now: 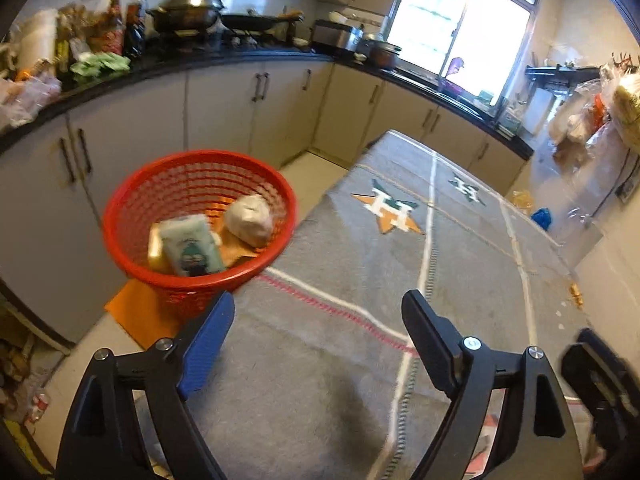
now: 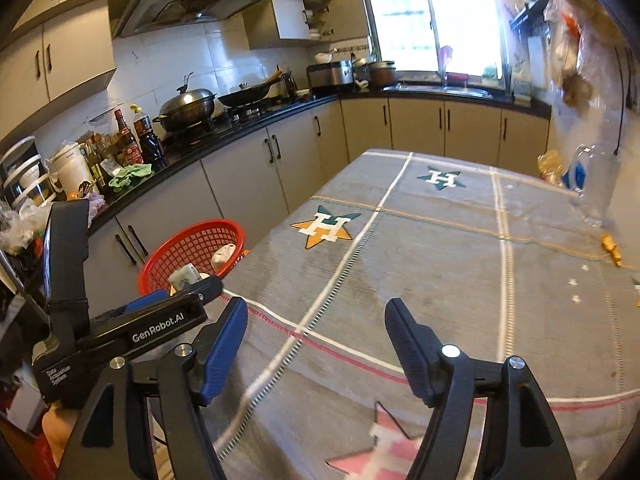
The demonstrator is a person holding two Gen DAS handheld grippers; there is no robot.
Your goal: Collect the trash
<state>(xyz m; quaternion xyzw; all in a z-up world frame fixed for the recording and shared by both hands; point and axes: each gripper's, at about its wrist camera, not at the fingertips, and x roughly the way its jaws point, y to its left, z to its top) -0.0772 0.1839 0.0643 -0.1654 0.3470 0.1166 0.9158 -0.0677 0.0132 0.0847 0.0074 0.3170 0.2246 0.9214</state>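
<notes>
Beside the table (image 1: 360, 360), the bin (image 1: 200, 222) sits left of both empty, wide-open grippers; left gripper (image 1: 318, 334) is nearer than right gripper (image 2: 316, 338).

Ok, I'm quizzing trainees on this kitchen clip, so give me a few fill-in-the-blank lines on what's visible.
1. The round mesh plastic basket is coloured ____.
2. The crumpled white paper ball lies inside the ____.
3. The left claw and right claw both stand ____, holding nothing.
4. The grey star-patterned cloth covers the ____.

Missing words: red; basket; open; table
</notes>
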